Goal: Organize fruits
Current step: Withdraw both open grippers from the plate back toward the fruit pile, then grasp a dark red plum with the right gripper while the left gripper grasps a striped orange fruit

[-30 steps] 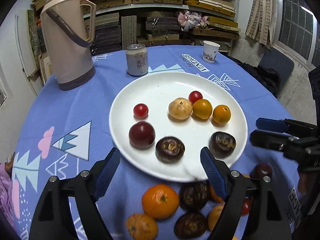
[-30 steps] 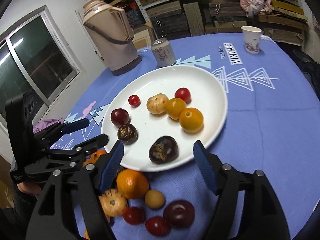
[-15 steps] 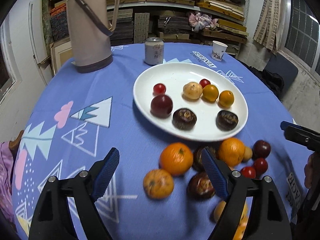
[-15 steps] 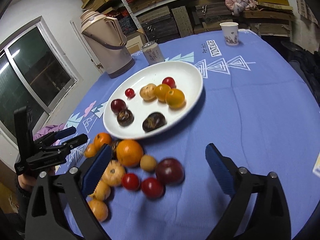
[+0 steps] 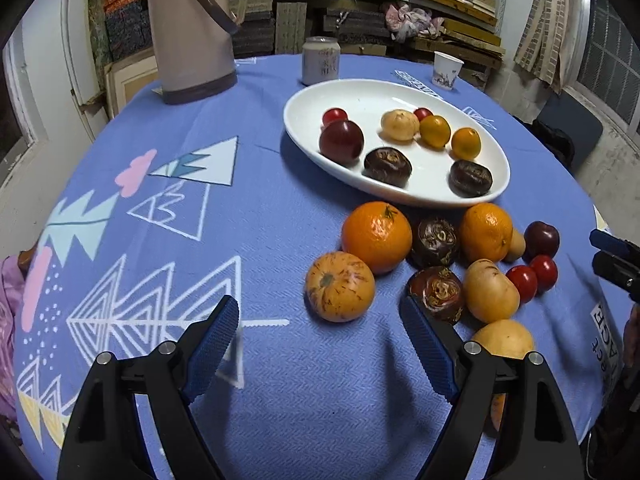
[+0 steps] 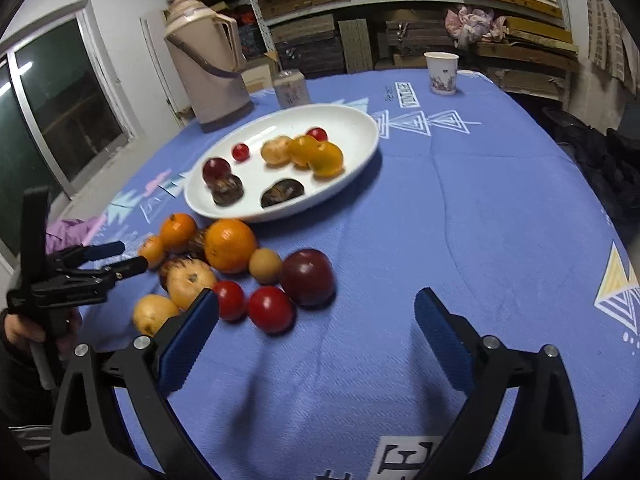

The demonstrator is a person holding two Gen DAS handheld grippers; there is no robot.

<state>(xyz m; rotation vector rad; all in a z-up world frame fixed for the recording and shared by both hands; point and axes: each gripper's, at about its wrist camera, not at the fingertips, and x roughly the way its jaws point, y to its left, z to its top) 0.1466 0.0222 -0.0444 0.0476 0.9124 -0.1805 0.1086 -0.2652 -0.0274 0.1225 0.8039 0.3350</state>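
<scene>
A white plate [image 5: 360,96] holds several fruits: a dark plum [image 5: 341,141], cherry tomatoes, yellow-orange fruits and two dark brown ones. Loose fruit lies on the blue cloth in front of it: two oranges [image 5: 376,236], a spotted orange fruit [image 5: 340,286], brown ones, yellow ones, two cherry tomatoes [image 6: 270,308] and a dark plum [image 6: 307,276]. My left gripper [image 5: 318,308] hangs open just short of the spotted fruit, holding nothing. The jaws of my right gripper [image 6: 316,298] are opening, nothing between them, with the tomatoes and plum just ahead.
A beige thermos [image 5: 192,28], a drink can [image 5: 320,60] and a paper cup [image 5: 447,70] stand behind the plate. Shelves of stacked boards fill the back wall. A person's hand [image 6: 24,328] holds the left gripper's handle at the table's left edge.
Both grippers have drawn back from the plate toward the near side of the table, so the loose fruit pile now lies ahead of them. The right jaws have spread wider.
</scene>
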